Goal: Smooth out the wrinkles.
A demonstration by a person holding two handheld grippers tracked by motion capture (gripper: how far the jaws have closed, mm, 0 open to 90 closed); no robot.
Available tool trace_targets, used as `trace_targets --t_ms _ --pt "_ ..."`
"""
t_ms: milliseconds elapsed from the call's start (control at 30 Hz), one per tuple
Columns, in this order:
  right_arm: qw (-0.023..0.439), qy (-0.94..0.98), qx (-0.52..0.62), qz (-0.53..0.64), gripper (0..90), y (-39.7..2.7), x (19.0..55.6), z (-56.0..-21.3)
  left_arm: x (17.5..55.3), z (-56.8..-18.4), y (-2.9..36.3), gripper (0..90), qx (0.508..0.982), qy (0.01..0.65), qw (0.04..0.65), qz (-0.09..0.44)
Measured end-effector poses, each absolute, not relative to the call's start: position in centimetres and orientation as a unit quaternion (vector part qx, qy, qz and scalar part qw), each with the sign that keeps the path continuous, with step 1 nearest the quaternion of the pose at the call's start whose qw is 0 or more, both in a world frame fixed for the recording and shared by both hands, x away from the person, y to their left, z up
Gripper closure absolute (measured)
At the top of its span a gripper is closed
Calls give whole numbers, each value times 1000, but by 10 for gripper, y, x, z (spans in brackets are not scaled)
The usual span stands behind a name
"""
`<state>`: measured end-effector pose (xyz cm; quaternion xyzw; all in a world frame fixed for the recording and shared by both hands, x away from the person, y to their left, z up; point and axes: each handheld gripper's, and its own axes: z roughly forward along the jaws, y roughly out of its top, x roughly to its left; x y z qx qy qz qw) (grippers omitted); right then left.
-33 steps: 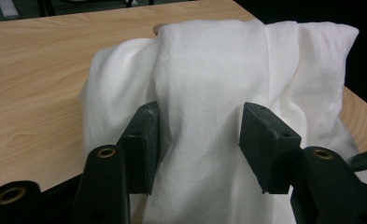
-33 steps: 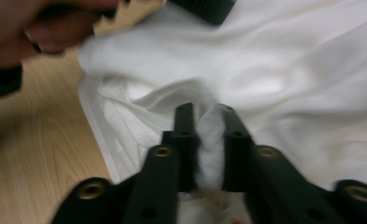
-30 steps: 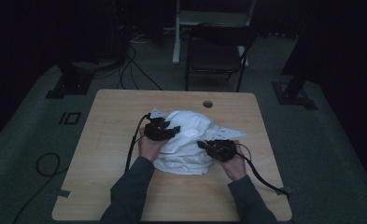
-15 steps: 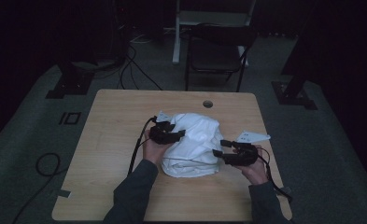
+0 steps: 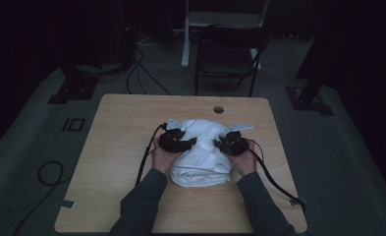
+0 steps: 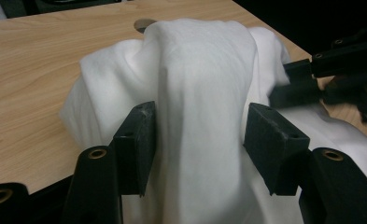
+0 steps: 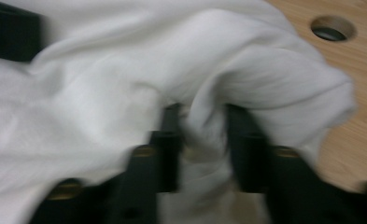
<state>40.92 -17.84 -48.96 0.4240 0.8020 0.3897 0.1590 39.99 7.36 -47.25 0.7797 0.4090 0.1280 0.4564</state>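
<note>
Your left gripper (image 6: pixel 197 140) pinching a thick fold of the white cloth (image 5: pixel 203 150) heaped mid-table (image 5: pixel 117 147), your right gripper (image 7: pixel 202 135), jaws just closing, clamped on a bunched ridge opposite.

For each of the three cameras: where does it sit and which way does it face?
High view: above the person's side, looking forward and down on the table; forearms, both hand-held grippers.
Left gripper view: on the left hand-held gripper, looking along its jaws at the white cloth.
Right gripper view: on the right hand-held gripper, jaws around a cloth fold.
Shared: the cloth.
</note>
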Motion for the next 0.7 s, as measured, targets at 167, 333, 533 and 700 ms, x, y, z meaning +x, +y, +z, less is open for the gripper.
trace_targets --t_ms 167,333,533,700 --pt "189 778 452 394 834 -202 407 -483 396 -470 81 432 772 403 474 131" --pt "173 791 460 365 831 -201 413 -510 391 -462 95 444 729 412 524 159" --pt "153 788 482 350 800 -197 420 -534 392 -472 81 452 762 402 485 149" --pt "171 753 494 400 507 -208 408 -502 391 -488 63 422 787 390 456 147"
